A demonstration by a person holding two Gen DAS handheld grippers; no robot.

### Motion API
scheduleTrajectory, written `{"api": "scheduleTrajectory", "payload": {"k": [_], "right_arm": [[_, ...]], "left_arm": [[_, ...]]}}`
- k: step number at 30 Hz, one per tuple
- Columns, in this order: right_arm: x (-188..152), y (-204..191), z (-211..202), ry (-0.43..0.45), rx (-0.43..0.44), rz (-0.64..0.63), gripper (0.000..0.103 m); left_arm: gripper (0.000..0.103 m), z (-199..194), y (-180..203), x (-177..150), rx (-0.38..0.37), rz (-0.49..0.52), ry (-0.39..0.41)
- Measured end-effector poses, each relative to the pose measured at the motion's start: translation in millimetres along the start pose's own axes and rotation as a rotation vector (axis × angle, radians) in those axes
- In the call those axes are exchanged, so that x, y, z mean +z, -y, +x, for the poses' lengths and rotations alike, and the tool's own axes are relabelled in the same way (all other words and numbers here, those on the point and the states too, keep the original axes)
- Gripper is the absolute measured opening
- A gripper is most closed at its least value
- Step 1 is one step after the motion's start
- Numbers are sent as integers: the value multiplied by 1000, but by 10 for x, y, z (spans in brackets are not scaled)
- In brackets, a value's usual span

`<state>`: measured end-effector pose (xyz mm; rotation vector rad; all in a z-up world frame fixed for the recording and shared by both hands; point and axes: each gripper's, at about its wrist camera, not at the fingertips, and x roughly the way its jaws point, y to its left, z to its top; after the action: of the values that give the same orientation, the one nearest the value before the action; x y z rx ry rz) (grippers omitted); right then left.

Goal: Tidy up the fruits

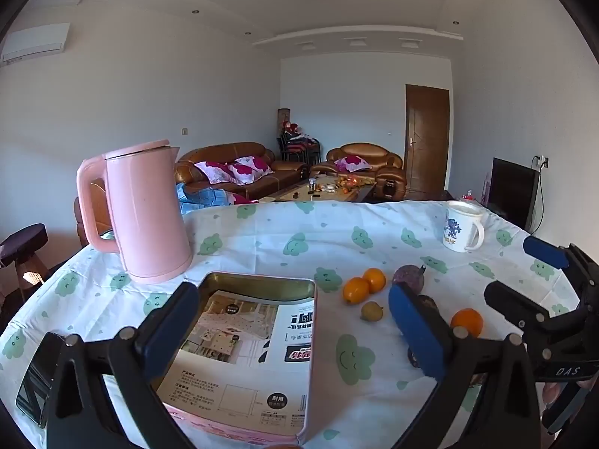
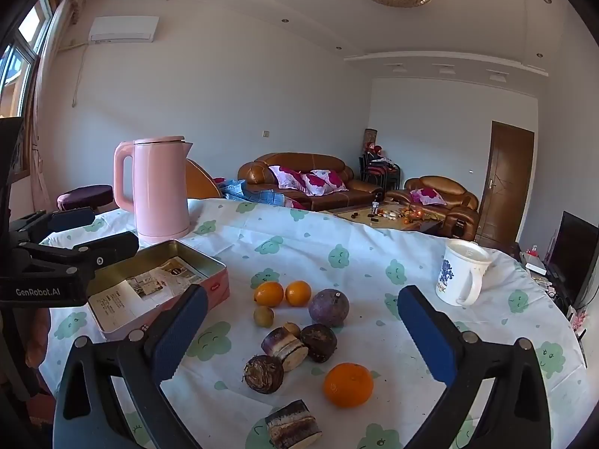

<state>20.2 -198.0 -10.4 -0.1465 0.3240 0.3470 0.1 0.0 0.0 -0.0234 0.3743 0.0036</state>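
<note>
The fruits lie loose on the cloud-print tablecloth (image 2: 337, 232): a large orange (image 2: 348, 384) nearest, two small oranges (image 2: 282, 293) touching, a purple passion fruit (image 2: 328, 307), a small greenish fruit (image 2: 263, 316), and dark cut cane pieces (image 2: 286, 344) and knobbly brown bulbs between them. The pink tin (image 1: 258, 340) sits open just to their left, only a paper leaflet inside. Both tongs stand wide apart and hold nothing: the right gripper (image 2: 299, 336) hovers over the pile, the left gripper (image 1: 295, 329) over the tin. Start, I would judge, with the large orange; it lies apart from the rest. Come down squarely and close gently, since round fruit rolls. The pink kettle (image 1: 144, 209) and the mug (image 2: 462, 273) stand clear.
</note>
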Motion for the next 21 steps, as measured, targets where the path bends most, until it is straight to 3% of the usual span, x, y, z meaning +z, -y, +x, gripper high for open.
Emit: {"api": "scheduleTrajectory", "payload": {"k": [21], "right_arm": [[-55, -11, -11, 2, 7, 21, 102]], "left_arm": [[103, 9, -15, -39, 4, 8, 7]]}}
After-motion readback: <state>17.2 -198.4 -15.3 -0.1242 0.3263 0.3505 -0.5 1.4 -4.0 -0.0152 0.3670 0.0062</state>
